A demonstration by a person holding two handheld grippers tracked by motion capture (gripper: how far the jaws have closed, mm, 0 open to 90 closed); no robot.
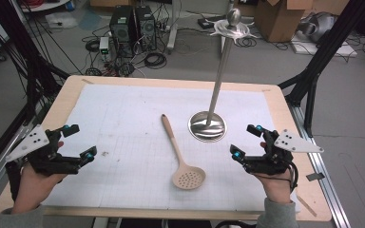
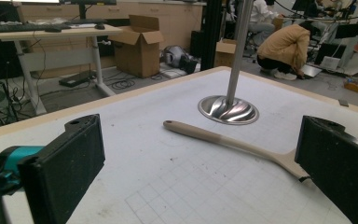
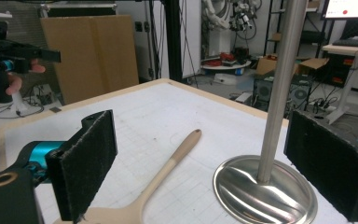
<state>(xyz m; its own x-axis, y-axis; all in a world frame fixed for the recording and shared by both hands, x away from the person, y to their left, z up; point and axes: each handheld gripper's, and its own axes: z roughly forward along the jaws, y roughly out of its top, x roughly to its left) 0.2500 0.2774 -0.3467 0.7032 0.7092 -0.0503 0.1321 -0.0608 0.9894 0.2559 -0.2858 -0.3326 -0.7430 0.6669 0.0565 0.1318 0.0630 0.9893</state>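
Two claws hover spread and empty: left claw (image 1: pixel 80 141), right claw (image 1: pixel 247 141). The slotted spoon (image 1: pixel 180 156) lies flat on the surface (image 1: pixel 123 109) between them, untouched, beside the metal stand (image 1: pixel 208 125).

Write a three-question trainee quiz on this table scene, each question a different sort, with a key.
1. True or false: the slotted spoon lies flat on the table mat, held by neither gripper.
2. Which stands nearer the metal stand? A. left gripper B. right gripper
3. Fill in: the spoon's perforated bowl points toward the ____ edge of the table, the person's side.

Key: 1 true. 2 B. 3 near.
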